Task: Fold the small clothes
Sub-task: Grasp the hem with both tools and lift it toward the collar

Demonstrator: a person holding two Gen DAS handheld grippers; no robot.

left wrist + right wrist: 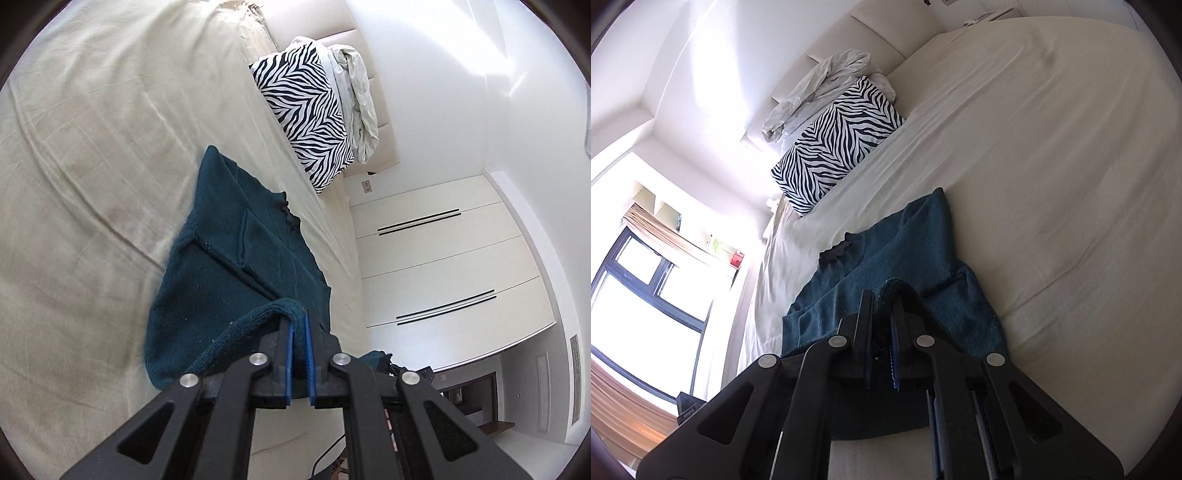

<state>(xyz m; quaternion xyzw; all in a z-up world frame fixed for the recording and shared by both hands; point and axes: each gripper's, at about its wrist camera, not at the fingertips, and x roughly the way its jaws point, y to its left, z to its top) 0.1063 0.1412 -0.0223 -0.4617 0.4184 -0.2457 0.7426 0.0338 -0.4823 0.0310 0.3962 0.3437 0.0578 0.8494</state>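
Note:
A dark teal knitted sweater (229, 258) lies spread on the cream bed sheet (92, 166), collar toward the pillow. My left gripper (298, 321) is shut on a ribbed edge of the sweater, lifted off the sheet, with knit bunched between its blue pads. In the right wrist view the same sweater (923, 240) lies ahead, and my right gripper (882, 295) is shut on another fold of its edge, also raised above the bed. The near part of the garment hangs from both grippers and is hidden behind their black arms.
A zebra-striped pillow (306, 114) and a crumpled pale blanket (360, 99) rest against the headboard. White wardrobe doors (443, 266) stand beside the bed. A bright window (639, 314) with brown curtains is on the other side. The bed sheet (1052, 166) stretches wide past the sweater.

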